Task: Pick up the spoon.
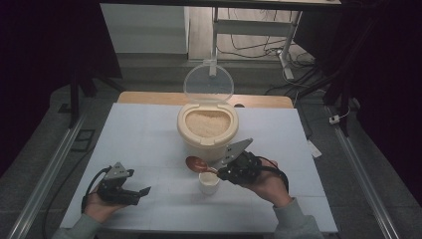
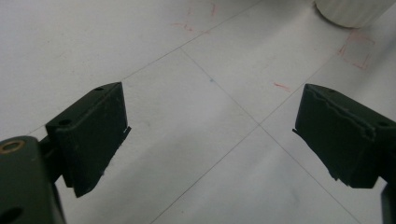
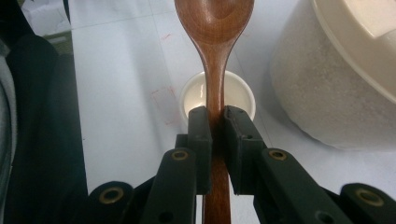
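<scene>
- Where the right tongs [image 3: 214,122] clamp its handle, the wooden spoon [image 3: 215,28] runs straight out from between the closed jaws, its bowl reaching past a small white cup [image 3: 240,95].
- In the high view the spoon [image 1: 195,163] lies nearly level, its bowl just left of the cup [image 1: 209,183] and close before the rice container [image 1: 207,130]; whether anything sits in the spoon's bowl I cannot tell.
- The cup stands on the white counter [image 1: 149,144], just beside the right tongs [image 1: 222,173]; its inside looks pale, with no contents I can make out.
- The cream container is full of pale grain, and its clear lid [image 1: 208,83] stands tipped up behind it.
- The left tongs [image 2: 210,135] gape wide over bare counter, gripping nothing; in the high view they [image 1: 142,193] rest well apart from the cup, near the front left.
</scene>
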`<state>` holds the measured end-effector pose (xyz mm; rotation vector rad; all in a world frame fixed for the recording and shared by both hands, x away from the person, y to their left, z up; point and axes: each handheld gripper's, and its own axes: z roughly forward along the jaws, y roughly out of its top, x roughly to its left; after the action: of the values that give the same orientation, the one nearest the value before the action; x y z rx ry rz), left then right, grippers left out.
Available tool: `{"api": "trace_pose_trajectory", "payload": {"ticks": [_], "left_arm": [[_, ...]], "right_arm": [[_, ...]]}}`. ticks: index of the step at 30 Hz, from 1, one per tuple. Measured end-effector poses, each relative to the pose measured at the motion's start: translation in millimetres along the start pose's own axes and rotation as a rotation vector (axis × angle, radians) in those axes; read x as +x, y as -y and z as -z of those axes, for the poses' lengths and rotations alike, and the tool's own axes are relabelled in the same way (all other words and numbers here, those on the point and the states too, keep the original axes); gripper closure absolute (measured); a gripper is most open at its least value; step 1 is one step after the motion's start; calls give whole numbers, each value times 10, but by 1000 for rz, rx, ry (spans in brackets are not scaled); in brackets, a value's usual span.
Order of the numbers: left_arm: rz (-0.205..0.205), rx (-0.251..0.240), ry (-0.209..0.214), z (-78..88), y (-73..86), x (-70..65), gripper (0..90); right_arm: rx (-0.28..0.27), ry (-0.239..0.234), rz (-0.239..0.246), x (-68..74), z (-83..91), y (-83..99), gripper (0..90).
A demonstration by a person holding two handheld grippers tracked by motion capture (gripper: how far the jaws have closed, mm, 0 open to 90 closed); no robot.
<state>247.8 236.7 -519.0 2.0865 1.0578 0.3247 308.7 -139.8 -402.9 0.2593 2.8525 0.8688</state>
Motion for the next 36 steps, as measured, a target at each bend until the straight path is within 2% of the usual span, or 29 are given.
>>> {"api": "trace_pose_trajectory", "payload": {"ticks": [4, 7, 12, 16, 23, 27, 32, 36], "left_arm": [[2, -7, 3, 15, -20, -6, 94], [-13, -29, 14, 73, -85, -56, 97], [-80, -89, 68, 221, -313, -241, 117], [-141, -133, 89, 334, -534, -408, 121], [-233, -151, 121, 388, -870, -650, 123], [-298, -127, 137, 333, -1072, -810, 137], [-404, -26, 162, 170, -1299, -989, 166], [-459, 35, 167, 22, -1416, -1075, 195]], "right_arm": [[-2, 2, -1, -3, -9, -2, 811], [-2, 2, -2, -7, -11, 2, 811], [6, 5, 5, 3, -37, -17, 811], [10, 5, 11, 27, -57, -43, 811], [20, -4, 28, 58, -121, -81, 811], [34, -5, 39, 74, -159, -108, 811], [37, -9, 56, 115, -200, -136, 811], [42, -9, 67, 134, -222, -144, 811]]}}
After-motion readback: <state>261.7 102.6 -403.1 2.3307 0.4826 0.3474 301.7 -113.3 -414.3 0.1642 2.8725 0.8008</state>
